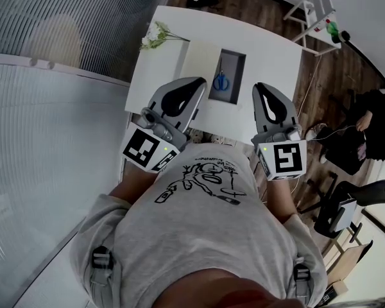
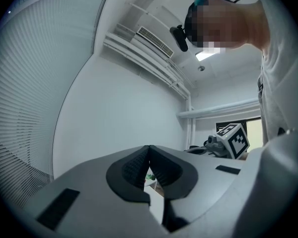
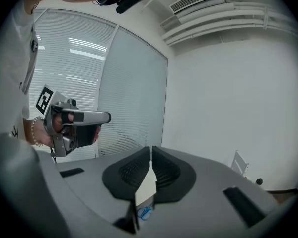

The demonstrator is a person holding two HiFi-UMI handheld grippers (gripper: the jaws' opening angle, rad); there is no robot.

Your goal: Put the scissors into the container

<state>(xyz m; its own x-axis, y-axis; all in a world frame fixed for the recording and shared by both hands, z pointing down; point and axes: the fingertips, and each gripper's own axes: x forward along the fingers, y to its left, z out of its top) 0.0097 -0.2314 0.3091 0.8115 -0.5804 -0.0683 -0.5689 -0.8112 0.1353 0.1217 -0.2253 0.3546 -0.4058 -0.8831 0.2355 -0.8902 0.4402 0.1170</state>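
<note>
With the scissors (image 1: 221,81) already lying in the container (image 1: 235,64) on the counter (image 1: 269,50), the left tool (image 2: 149,151) and right tool (image 3: 151,153) hung near the person's chest, both pinched together on nothing, seemingly because no work remained.

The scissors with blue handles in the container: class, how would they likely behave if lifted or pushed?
The scissors look rigid, so they would probably keep their shape when lifted. Lying flat in the container, they would likely slide rather than roll if pushed. They take up little of the container, so they are probably light.
</note>
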